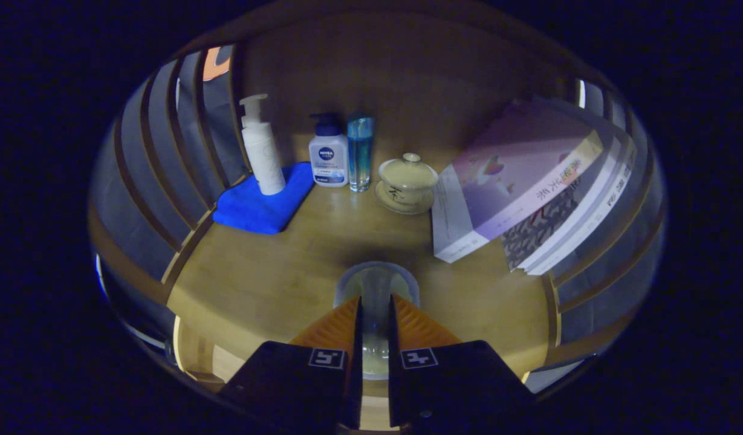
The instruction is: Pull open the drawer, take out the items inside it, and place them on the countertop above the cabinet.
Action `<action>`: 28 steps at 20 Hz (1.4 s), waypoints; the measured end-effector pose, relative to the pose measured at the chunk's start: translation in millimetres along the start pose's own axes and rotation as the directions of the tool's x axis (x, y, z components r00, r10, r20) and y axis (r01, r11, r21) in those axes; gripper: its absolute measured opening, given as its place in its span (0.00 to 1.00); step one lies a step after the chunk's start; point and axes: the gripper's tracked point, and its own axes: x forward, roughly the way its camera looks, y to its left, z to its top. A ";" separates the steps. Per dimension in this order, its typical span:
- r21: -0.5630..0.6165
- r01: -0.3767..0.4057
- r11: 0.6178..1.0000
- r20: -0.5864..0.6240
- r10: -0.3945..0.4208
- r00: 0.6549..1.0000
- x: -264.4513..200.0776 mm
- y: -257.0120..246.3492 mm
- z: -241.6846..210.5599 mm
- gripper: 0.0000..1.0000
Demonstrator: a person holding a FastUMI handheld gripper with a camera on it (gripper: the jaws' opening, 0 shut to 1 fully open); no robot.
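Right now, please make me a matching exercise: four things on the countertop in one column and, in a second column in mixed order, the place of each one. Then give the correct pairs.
Things:
1. white pump bottle
2. lidded teacup
3. clear cup
4. books

Places:
A. between the fingers of the hand-held gripper
B. standing on the blue cloth
C. leaning by the right slatted side
D. on a saucer, between the blue glass and the books

Pairs: 1-B, 2-D, 3-A, 4-C
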 end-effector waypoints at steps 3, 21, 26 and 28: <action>0.034 -0.020 0.999 0.017 0.019 1.000 2.0 7.4 -3.1 0.40; -0.096 -0.224 0.970 0.440 0.243 0.864 -193.7 69.8 -100.1 0.98; -0.116 -0.205 0.972 0.546 0.235 0.804 -224.0 80.7 -128.9 1.00; -0.116 -0.201 0.973 0.587 0.230 0.776 -230.1 83.8 -136.9 1.00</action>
